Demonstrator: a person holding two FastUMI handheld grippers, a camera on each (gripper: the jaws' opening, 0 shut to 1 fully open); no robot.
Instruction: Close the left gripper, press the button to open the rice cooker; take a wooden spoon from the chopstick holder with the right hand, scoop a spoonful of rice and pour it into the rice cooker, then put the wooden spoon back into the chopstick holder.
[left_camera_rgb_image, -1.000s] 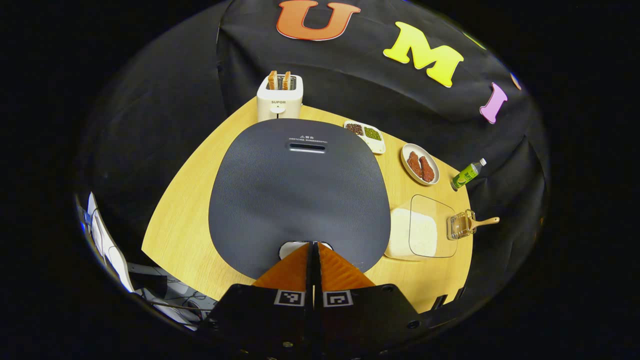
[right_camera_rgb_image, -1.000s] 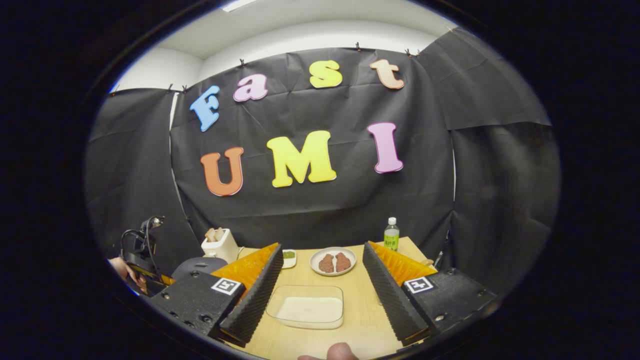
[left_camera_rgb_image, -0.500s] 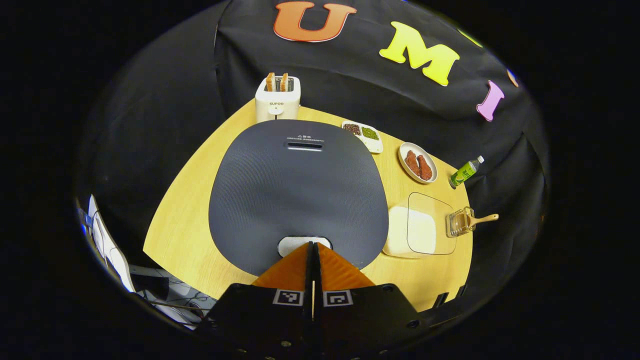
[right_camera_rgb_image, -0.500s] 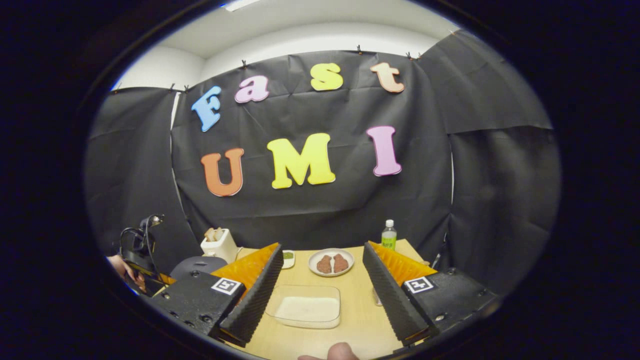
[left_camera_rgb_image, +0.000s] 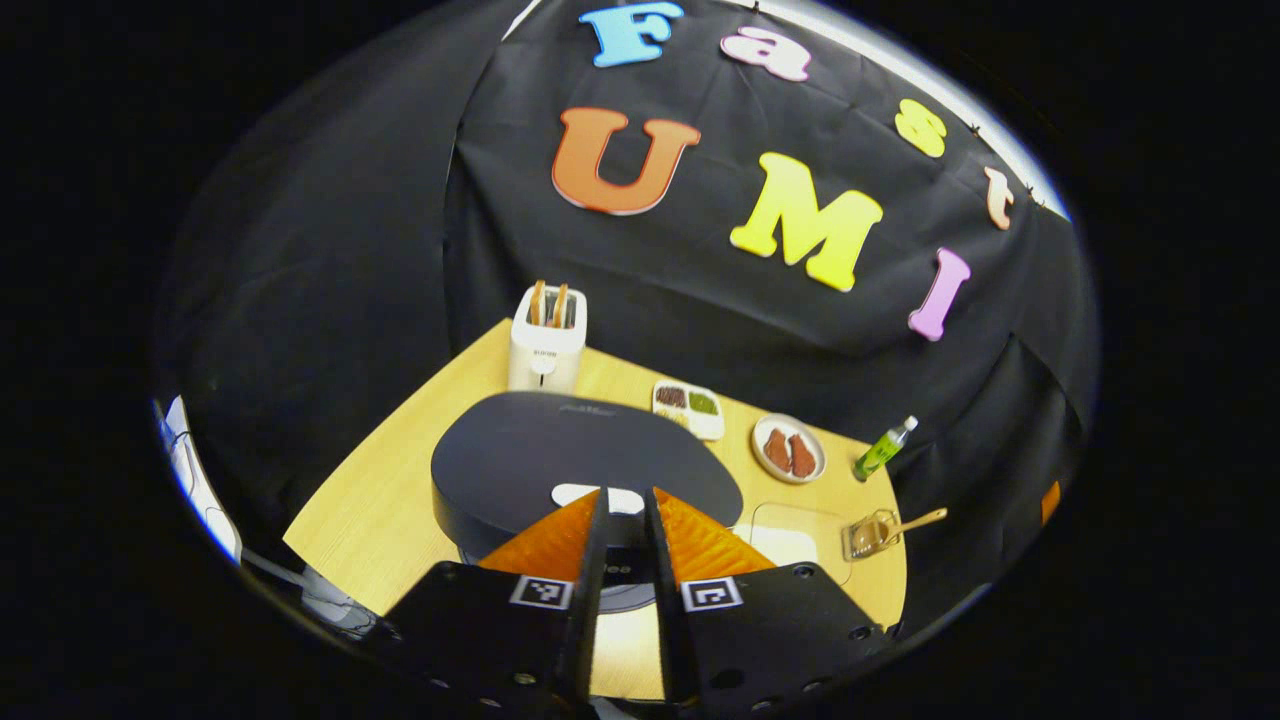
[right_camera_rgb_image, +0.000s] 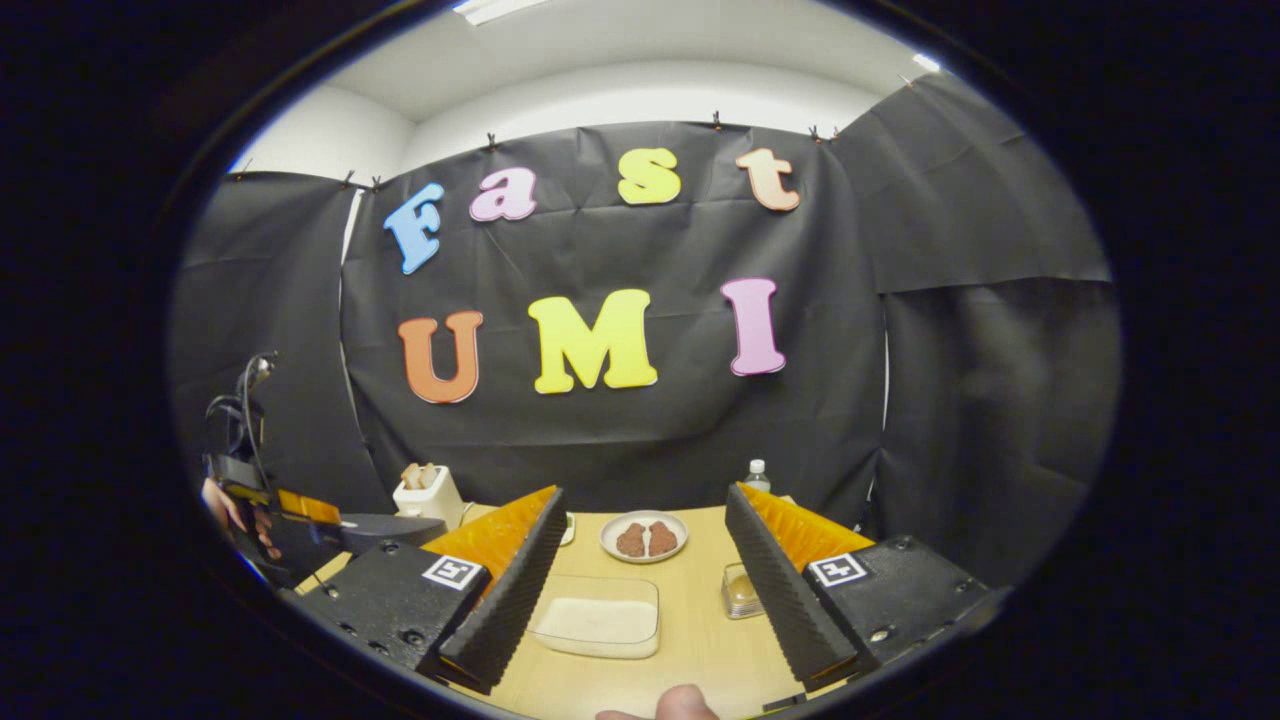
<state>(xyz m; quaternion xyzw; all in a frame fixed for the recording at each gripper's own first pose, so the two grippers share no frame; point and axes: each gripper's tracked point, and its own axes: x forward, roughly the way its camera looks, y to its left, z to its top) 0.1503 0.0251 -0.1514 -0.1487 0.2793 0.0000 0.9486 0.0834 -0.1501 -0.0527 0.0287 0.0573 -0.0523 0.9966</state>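
left gripper view: left gripper (left_camera_rgb_image: 622, 500) with fingers nearly together, a narrow gap between them, holding nothing, tips just over the pale button (left_camera_rgb_image: 578, 494) at the near edge of the dark rice cooker (left_camera_rgb_image: 520, 460), lid down. beyond it, toaster (left_camera_rgb_image: 546, 340). off to the right, rice container (left_camera_rgb_image: 795, 535), then chopstick holder (left_camera_rgb_image: 868, 535) with wooden spoon (left_camera_rgb_image: 915, 520) leaning out.

right gripper view: right gripper (right_camera_rgb_image: 640, 530) spread wide, empty, above the table (right_camera_rgb_image: 690, 640). between the fingers, rice container (right_camera_rgb_image: 598, 618) and plate of meat (right_camera_rgb_image: 644, 536); chopstick holder (right_camera_rgb_image: 738, 592) just beside the right finger.
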